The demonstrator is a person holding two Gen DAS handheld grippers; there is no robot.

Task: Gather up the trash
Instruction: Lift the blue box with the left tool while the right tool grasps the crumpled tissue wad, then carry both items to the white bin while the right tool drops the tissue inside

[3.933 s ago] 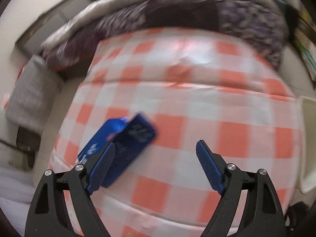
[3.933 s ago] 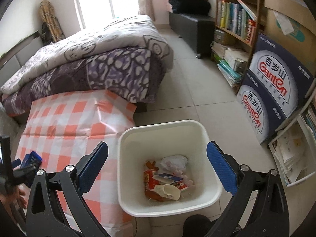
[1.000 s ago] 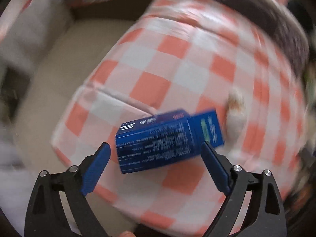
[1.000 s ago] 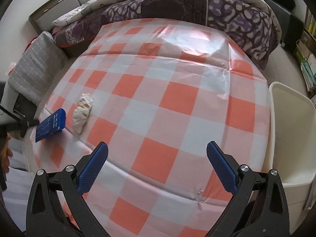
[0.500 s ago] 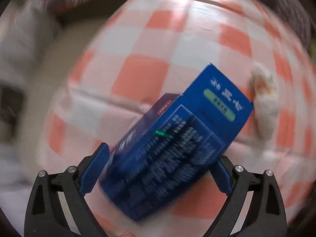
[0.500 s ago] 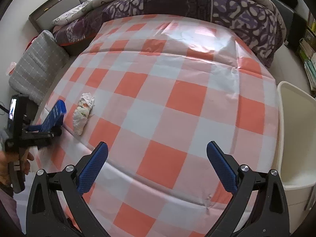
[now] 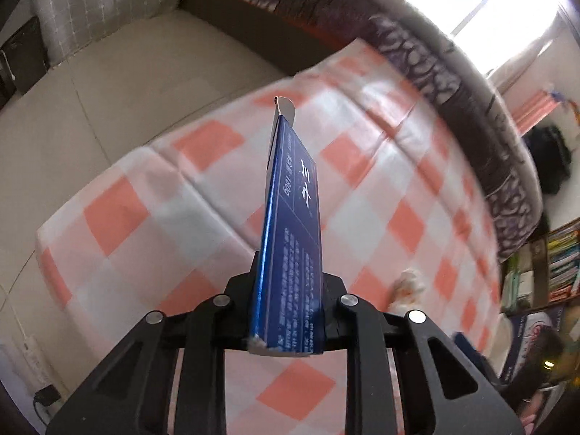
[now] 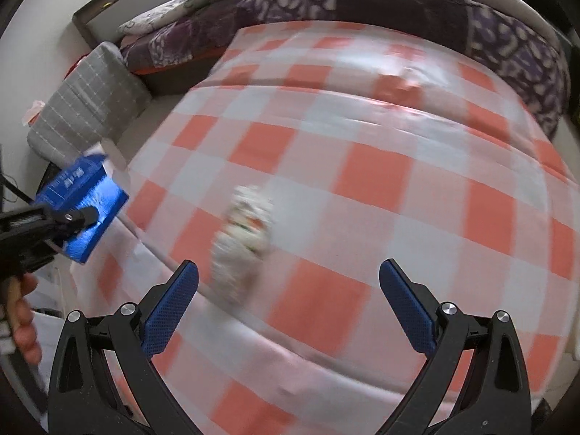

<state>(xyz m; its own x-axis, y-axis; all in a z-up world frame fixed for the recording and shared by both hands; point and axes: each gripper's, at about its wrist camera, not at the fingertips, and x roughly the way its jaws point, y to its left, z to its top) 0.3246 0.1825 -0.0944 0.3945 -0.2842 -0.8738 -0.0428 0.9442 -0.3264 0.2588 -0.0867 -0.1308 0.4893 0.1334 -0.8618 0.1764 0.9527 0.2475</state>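
Blue carton [image 7: 293, 253], flattened, pinched in left gripper [image 7: 288, 311]; right gripper [image 8: 288, 304] gapes empty.

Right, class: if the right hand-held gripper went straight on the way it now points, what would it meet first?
Probably the crumpled wrapper, lying on the checked cloth just ahead of the open right hand-held gripper, nearer its left finger. Blur leaves depth uncertain; it could pass beside it and meet the cloth.

Blue box [image 7: 293, 239] now clamped in left gripper [image 7: 286, 311] jaws, off the cloth (previously lying flat).

Checked cloth [image 8: 377, 166] — purple quilt [image 8: 290, 3] behind
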